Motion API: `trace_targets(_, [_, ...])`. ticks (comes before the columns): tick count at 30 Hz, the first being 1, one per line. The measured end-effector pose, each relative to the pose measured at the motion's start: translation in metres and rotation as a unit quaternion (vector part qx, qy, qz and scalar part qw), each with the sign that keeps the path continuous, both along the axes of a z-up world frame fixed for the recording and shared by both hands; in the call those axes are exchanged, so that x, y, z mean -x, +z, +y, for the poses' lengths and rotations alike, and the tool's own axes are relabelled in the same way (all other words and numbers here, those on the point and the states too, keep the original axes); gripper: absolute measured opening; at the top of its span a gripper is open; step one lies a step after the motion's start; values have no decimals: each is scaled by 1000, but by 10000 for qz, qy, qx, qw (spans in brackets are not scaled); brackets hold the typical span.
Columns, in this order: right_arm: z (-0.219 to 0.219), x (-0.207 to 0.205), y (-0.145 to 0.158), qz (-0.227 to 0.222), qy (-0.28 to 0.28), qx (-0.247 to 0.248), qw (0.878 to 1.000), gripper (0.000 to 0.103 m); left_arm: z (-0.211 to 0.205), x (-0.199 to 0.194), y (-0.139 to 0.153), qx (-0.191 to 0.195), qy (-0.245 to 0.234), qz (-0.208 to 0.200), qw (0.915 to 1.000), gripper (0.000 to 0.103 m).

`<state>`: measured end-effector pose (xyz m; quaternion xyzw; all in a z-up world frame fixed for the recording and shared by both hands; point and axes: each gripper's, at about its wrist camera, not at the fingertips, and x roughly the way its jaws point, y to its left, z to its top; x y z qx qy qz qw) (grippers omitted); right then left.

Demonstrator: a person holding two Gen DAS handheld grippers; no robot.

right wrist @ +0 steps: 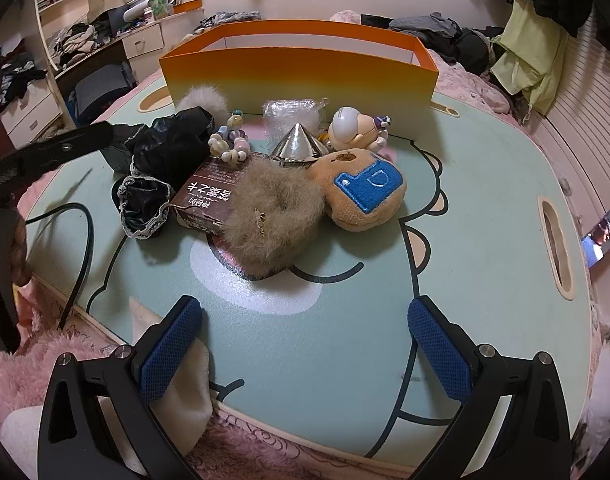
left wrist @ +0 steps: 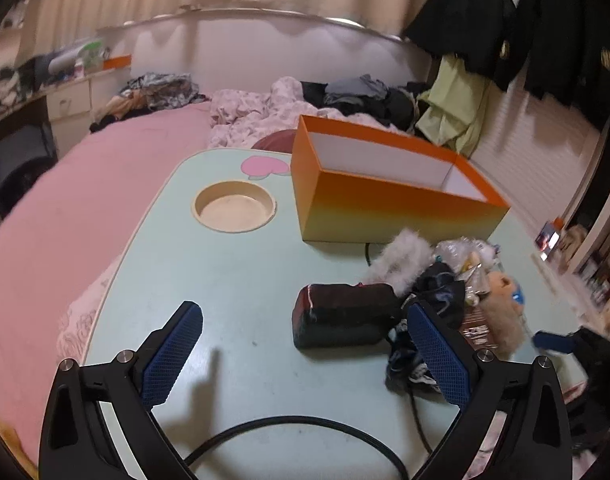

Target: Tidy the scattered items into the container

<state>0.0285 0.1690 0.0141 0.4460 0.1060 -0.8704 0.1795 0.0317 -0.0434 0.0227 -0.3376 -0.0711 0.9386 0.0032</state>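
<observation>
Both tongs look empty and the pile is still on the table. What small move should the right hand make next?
Probably ease the open right tongs forward onto the furry pouch: it is the nearest item, lies on top of the pile, and the orange box stands just behind.

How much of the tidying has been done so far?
Apparently nothing yet: the part of the orange box in view is empty. Nothing is in hand; the left gripper and right gripper are open. The furry pouch, plush and other clutter still await.
</observation>
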Motion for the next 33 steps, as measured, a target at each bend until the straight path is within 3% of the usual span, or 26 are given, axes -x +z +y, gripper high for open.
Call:
trace_targets(6, [0, 0, 0, -8, 9, 3, 10000, 103, 12, 10, -4, 373, -116, -131, 9991, 91])
trace_targets(9, [0, 0, 0, -10, 9, 6, 10000, 103, 15, 17, -7, 393, -147, -299, 9987, 63])
trace_targets(10, [0, 0, 0, -10, 10, 5, 10000, 103, 17, 17, -8, 490, -130, -295, 9983, 61])
trace_targets(12, [0, 0, 0, -9, 14, 5, 10000, 103, 19, 16, -8, 634, -149, -240, 9976, 61])
trace_targets(15, [0, 1, -1, -11, 16, 10, 10000, 103, 16, 11, -6, 522, -197, -182, 9983, 61])
trace_targets(22, [1, 2, 0, -20, 68, 17, 10000, 103, -2, -29, 32, 199, -63, 741, 9970, 61])
trace_targets(24, [10, 3, 2, -16, 26, 210, 9998, 103, -7, -44, 45, 109, -53, 1029, 9946, 61])
trace_targets(25, [19, 5, 4, 6, -145, 389, 9991, 98, -8, -50, 51, 148, -27, 1147, 9933, 61])
trace_targets(28, [48, 14, 13, 94, -783, 926, 9926, 65, -13, -63, 65, 353, 108, 1345, 9902, 61])
trace_targets(30, [58, 21, 20, 98, -843, 1343, 9873, 63, -14, -66, 71, 256, 66, 1356, 9904, 61])
trace_targets(33, [50, 29, 27, 318, -747, 1489, 9855, 57, -14, -67, 75, 119, -10, 1401, 9901, 61])
